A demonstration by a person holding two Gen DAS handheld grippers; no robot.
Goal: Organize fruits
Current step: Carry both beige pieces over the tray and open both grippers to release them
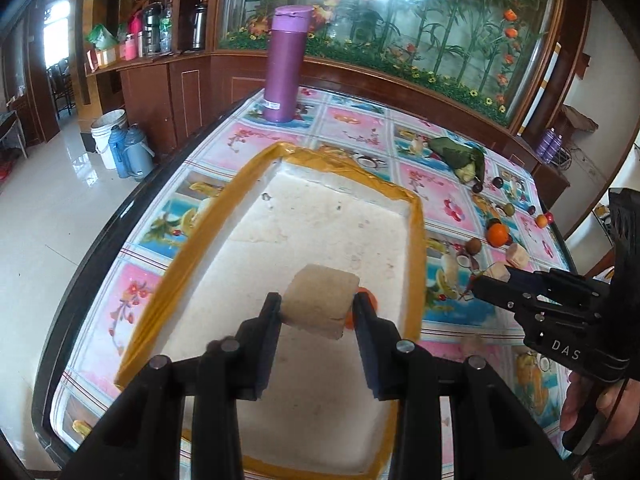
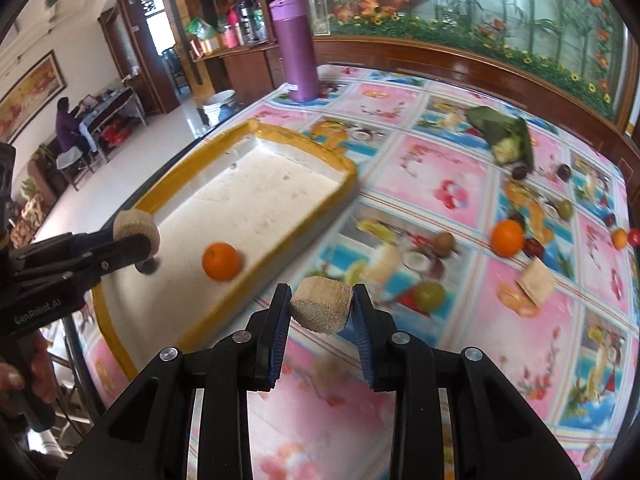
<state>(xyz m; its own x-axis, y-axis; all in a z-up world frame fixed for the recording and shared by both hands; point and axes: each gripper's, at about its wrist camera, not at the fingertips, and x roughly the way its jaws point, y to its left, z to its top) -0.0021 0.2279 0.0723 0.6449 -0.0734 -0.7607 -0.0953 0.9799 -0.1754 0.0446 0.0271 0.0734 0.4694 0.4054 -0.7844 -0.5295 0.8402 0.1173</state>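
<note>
My left gripper [image 1: 318, 306] is shut on a beige sugarcane chunk [image 1: 320, 300] and holds it over the white foam tray [image 1: 256, 248] with a yellow taped rim. An orange [image 2: 221, 261] lies in the tray; in the left wrist view it shows only as a sliver [image 1: 370, 298] behind the right finger. My right gripper [image 2: 321, 306] is shut on another beige chunk [image 2: 322, 304], above the tablecloth just right of the tray. The left gripper with its chunk [image 2: 136, 226] also shows in the right wrist view. More fruit lies at the right: an orange [image 2: 507, 238], a third chunk [image 2: 538, 280], a green grape [image 2: 430, 294].
A purple flask [image 1: 285, 64] stands at the table's far end. A green leaf bundle [image 2: 508, 138] and small dark fruits [image 2: 564, 171] lie at the far right. A wooden cabinet with a glass display runs behind the table. The table's left edge drops to a tiled floor.
</note>
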